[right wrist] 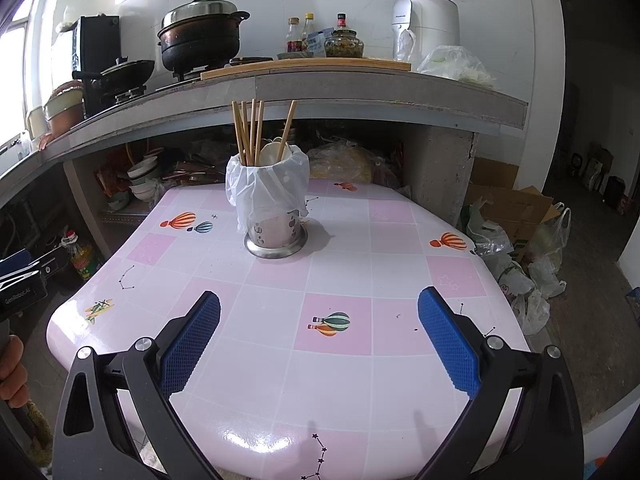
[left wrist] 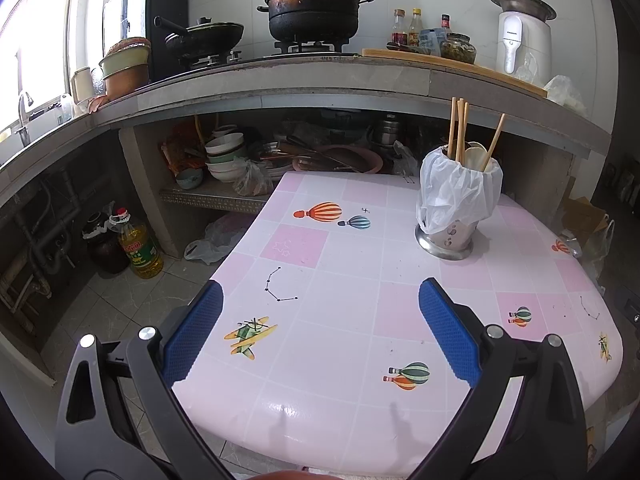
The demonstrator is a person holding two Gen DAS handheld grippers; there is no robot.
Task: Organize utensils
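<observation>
Standing upright on the far part of the pink tiled tabletop (right wrist: 340, 264): a shiny metal utensil holder (right wrist: 275, 236), its upper half wrapped in a thin white plastic bag (right wrist: 260, 184). Holding several wooden chopsticks (right wrist: 250, 132) that rise straight out of the top, plus one more leaning off to the right, and a pale spoon (right wrist: 271, 152) tucked among them. Seen from the left wrist view as well, the same utensil holder (left wrist: 444, 240) to the far right, chopsticks (left wrist: 460, 128) poking above the bag.

Hovering over the near edge of the tabletop, well apart from the holder: the right hand-held gripper (right wrist: 319, 308), blue pads (right wrist: 192, 344) spread wide, nothing between them. Likewise the left hand-held gripper (left wrist: 320, 300), jaws wide apart and empty, above the near left part of the tabletop (left wrist: 340, 264). Partly visible at the left edge of the right wrist view, the left tool's black body, with fingers of a hand (right wrist: 12, 368) below it.

Printed across the tabletop: hot-air balloons, small planes and dotted star lines. Beyond it, a kitchen counter (right wrist: 360, 84) carrying a black lidded pot (right wrist: 200, 40) on a gas burner, a frying pan (right wrist: 124, 70), sauce bottles (right wrist: 304, 34) and a white appliance (right wrist: 424, 20). Under the counter, stacked bowls (left wrist: 224, 156) on a shelf; on the floor at left, an oil bottle (left wrist: 138, 248).
</observation>
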